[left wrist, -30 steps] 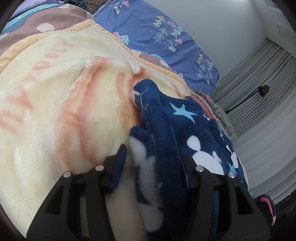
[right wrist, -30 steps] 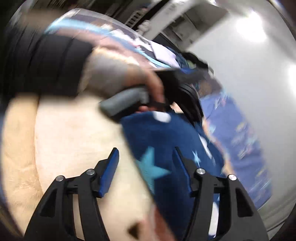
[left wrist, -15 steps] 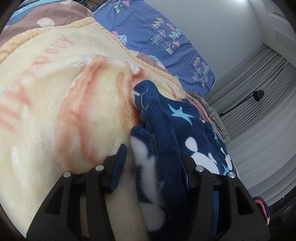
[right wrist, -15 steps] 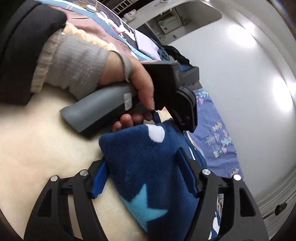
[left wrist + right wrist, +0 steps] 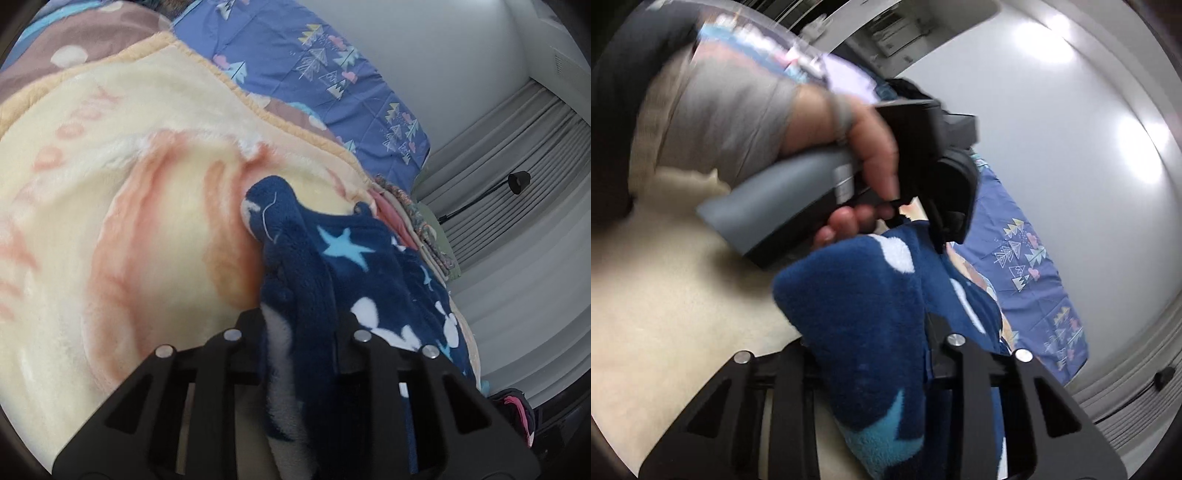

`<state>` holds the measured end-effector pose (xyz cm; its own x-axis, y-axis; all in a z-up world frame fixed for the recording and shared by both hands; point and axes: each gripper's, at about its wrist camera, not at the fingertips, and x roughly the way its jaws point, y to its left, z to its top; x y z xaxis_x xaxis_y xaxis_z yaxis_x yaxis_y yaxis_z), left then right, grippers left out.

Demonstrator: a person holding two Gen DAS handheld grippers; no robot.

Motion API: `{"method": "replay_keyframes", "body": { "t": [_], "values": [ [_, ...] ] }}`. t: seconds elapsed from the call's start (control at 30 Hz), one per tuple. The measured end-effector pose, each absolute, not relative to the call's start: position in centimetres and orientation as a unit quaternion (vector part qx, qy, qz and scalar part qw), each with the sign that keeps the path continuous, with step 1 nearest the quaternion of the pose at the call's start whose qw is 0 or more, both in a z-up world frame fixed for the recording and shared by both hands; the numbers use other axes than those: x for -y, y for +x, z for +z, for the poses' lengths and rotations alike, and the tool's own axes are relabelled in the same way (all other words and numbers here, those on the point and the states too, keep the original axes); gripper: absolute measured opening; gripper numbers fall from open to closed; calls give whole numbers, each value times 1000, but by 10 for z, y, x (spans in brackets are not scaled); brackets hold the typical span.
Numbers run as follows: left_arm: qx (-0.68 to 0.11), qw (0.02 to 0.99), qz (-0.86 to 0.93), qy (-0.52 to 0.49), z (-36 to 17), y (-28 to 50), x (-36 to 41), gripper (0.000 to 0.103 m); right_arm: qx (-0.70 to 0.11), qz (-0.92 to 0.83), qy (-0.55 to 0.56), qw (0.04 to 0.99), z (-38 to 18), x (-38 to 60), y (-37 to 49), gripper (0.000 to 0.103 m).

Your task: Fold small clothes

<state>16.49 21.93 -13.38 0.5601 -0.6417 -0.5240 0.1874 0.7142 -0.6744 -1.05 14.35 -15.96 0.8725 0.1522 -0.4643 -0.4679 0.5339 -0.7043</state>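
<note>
Both grippers clamp a navy star-print fleece garment [image 5: 354, 266] on a cream blanket [image 5: 122, 206] covering the bed: left gripper [image 5: 300, 325] and right gripper [image 5: 871, 350] each hold bunched fabric between narrowed jaws.

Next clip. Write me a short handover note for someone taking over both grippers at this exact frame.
Left gripper: shut on a bunched edge of the navy star fleece garment.
Right gripper: shut on another edge of the same garment, close to the left hand.
The garment lies on the cream blanket.
Done: both edges gripped.
Left: make the fold, lay it flat, release.
</note>
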Motion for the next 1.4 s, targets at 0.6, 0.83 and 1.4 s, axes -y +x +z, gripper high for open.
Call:
{"method": "replay_keyframes", "body": {
  "t": [0.6,0.83,1.4],
  "values": [
    [-368,870,-291,-149,24,156,-71,24,-221,182,-19,958,-26,27,2,26],
    [-388,870,-302,-22,53,158,67,26,-238,170,145,945,-23,137,0,24],
    [-430,837,-303,150,-28,150,254,52,-353,171,430,813,-150,302,-22,23]
  ]
}}
